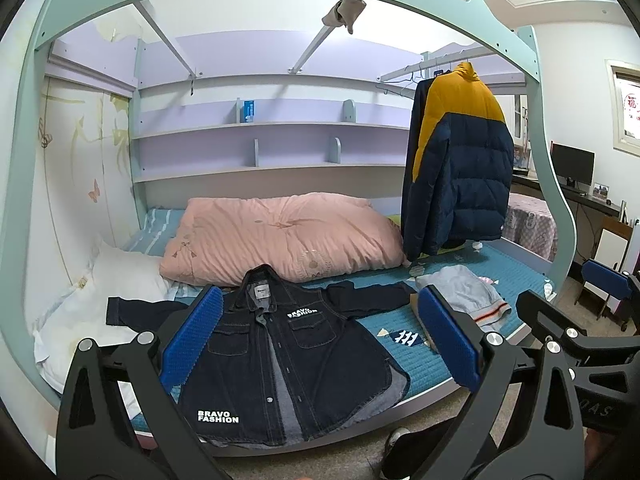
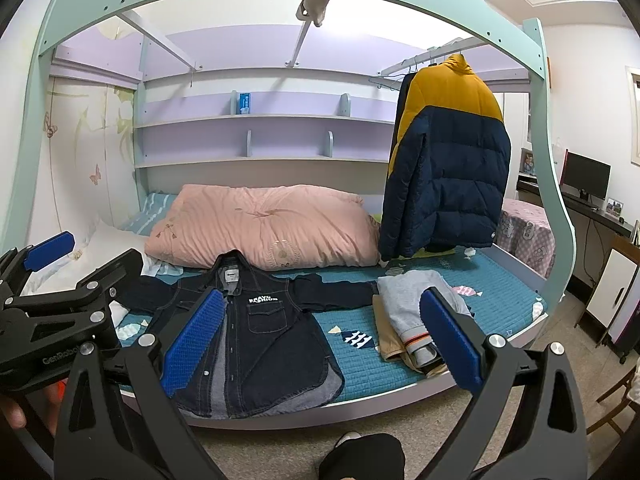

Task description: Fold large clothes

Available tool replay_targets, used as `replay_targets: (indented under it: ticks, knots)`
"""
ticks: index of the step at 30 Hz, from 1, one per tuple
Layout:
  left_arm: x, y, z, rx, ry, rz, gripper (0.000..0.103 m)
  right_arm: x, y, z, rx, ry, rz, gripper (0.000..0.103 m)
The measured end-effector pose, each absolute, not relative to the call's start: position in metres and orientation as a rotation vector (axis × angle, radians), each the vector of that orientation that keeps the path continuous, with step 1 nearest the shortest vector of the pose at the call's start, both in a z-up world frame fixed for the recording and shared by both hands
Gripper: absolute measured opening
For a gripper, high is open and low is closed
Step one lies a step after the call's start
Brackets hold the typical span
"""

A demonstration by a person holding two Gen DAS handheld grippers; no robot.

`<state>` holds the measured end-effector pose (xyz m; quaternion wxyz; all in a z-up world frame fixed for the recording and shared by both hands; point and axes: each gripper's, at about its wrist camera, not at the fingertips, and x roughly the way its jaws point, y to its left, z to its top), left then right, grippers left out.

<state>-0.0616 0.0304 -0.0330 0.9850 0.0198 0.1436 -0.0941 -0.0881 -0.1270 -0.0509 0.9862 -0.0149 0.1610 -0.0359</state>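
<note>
A dark denim jacket (image 1: 288, 360) with white "BRAVO FASHION" lettering lies spread flat, front up, on the teal bed mattress (image 1: 424, 364), sleeves out to both sides. The same denim jacket (image 2: 272, 336) appears in the right wrist view, left of centre. My left gripper (image 1: 320, 340) hangs open in front of the bed edge, above the jacket's lower half, holding nothing. My right gripper (image 2: 320, 340) is open too, held off the bed between the jacket and a folded pile. The right gripper also shows at the far right of the left wrist view.
A folded grey garment (image 2: 420, 308) on a tan one sits on the mattress right of the jacket. A pink quilt (image 1: 280, 236) lies behind, a white pillow (image 1: 120, 280) at the left. A yellow-and-navy puffer jacket (image 1: 460, 160) hangs from a rail. The person's foot (image 2: 360, 452) stands on the floor.
</note>
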Motion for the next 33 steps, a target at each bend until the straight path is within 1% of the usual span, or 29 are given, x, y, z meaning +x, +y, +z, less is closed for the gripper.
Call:
replay_targets:
  ticks: [33]
  knots:
    - [-0.0629, 0.0317, -0.0321, 0.046, 0.285, -0.188, 0.098, -0.0921, -0.1207, -0.0498, -0.020, 0.329, -0.085, 0.095]
